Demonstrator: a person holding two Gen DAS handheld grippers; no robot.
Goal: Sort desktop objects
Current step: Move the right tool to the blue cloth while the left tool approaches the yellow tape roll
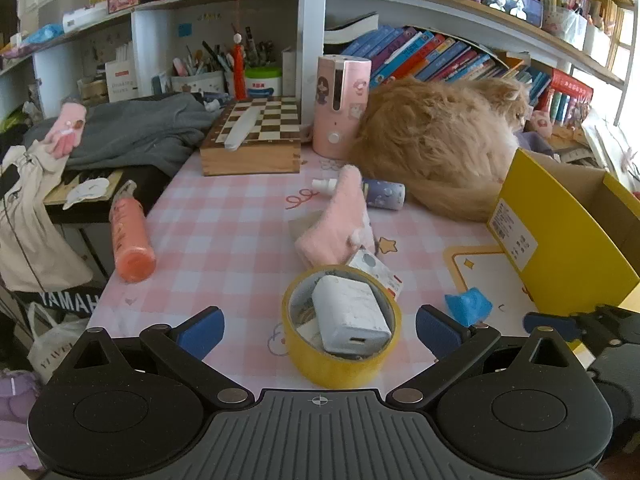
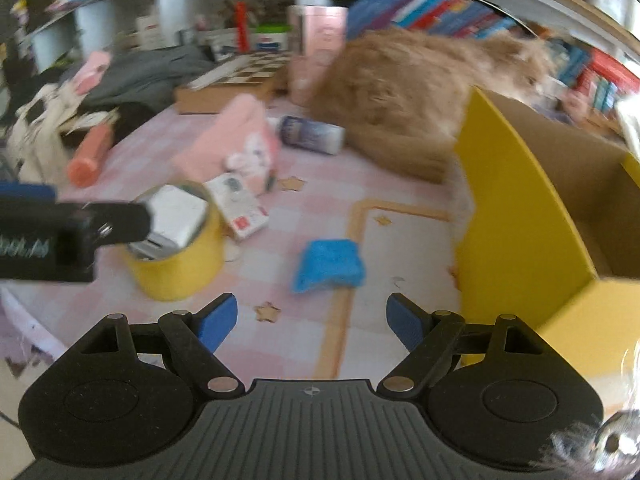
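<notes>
**Risk of spilling the tape roll's load**

Tape roll sits between the wide-apart jaws of the left gripper, and a loose charger rests inside it. Right gripper, also apart, hovers near the blue cloth. Beyond, the sleeping cat touches the yellow box, so it may get startled.

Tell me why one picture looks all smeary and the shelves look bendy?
Right wrist view: motion blur smears the cat and the books. Left wrist view: sharp, though window glare whitens the right edge. Both views: the fisheye lens bends the straight shelves into curves.
</notes>
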